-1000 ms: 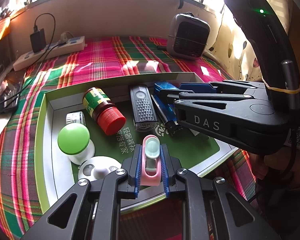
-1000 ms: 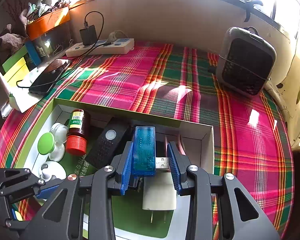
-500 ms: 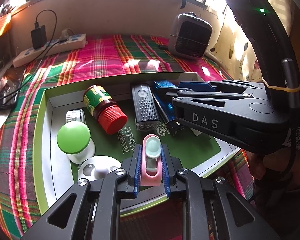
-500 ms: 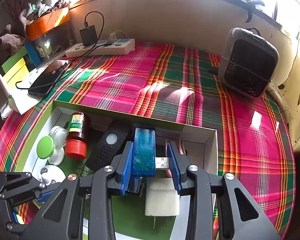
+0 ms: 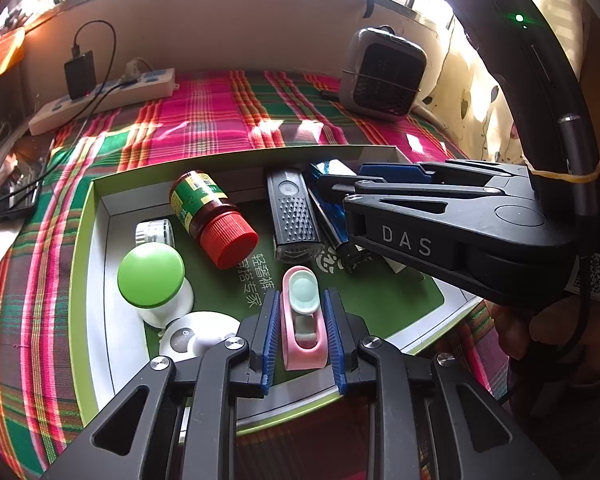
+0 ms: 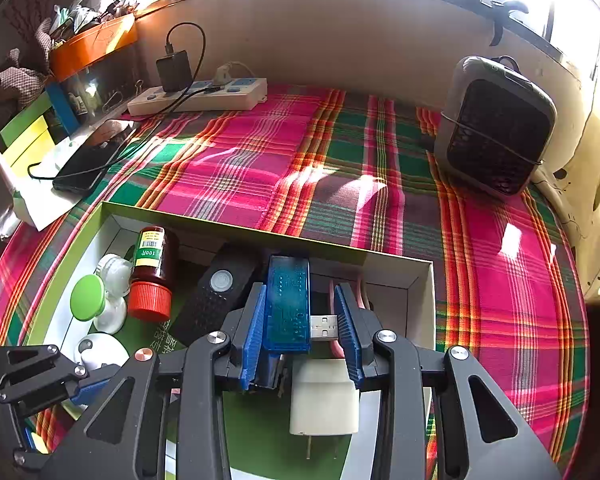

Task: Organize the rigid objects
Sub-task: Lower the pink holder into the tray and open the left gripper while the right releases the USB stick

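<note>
A shallow green-rimmed box (image 5: pixel 88 240) lies on the plaid cloth and holds the objects. My left gripper (image 5: pixel 302 300) hovers over the box's near side. A small pink holder with a pale mint disc (image 5: pixel 302 320) sits between its blue pads, and the jaws are opening with thin gaps at both sides. My right gripper (image 6: pixel 300 292) is shut on a translucent blue USB device (image 6: pixel 288 304). It is gripped crosswise, with its metal plug against the right pad. In the left wrist view the right gripper (image 5: pixel 340 184) reaches in from the right over the box's far corner.
The box also holds a brown bottle with a red cap (image 5: pixel 212 216), a black ribbed device (image 5: pixel 294 216), a green-topped white knob (image 5: pixel 152 280), a white round gadget (image 5: pixel 196 334) and a white plug adapter (image 6: pixel 324 396). A power strip (image 6: pixel 200 98), a phone (image 6: pixel 88 168) and a small heater (image 6: pixel 496 128) stand beyond.
The left gripper's pads have parted slightly from the pink holder, which they pressed on before. The right gripper and the blue USB device have not moved.
</note>
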`<state>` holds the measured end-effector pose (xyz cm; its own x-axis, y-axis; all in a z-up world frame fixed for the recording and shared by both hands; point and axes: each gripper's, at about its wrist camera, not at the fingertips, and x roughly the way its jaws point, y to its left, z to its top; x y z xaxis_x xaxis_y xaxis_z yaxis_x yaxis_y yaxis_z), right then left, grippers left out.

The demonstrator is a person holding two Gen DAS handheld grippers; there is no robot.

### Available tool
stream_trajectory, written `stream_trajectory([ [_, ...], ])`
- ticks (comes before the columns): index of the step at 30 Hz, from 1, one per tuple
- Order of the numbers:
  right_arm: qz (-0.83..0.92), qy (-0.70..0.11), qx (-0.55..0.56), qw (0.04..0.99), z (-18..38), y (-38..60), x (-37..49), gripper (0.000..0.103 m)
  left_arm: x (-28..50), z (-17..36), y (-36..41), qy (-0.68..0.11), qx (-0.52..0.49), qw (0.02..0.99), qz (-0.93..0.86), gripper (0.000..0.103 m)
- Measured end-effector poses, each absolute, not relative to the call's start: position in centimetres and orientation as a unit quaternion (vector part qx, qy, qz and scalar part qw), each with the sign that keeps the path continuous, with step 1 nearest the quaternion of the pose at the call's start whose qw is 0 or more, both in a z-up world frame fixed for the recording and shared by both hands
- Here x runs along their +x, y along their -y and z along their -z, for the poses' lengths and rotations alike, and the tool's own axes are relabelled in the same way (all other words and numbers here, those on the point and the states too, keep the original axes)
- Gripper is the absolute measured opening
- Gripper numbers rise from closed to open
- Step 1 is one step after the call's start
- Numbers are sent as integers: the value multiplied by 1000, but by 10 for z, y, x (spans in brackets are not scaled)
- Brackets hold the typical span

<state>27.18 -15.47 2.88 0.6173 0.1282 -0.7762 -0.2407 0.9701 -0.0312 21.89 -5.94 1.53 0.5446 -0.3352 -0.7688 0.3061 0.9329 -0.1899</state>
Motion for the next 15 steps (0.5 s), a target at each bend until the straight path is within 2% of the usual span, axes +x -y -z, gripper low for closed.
stream_trajectory([
  [7, -102, -426, -67, 897, -29, 155, 272, 36, 219, -16, 59, -441, -18, 878, 182, 22],
  [15, -101, -425, -59, 898, -28, 155, 272, 38, 218, -16, 59, -441, -19, 879, 183, 30],
])
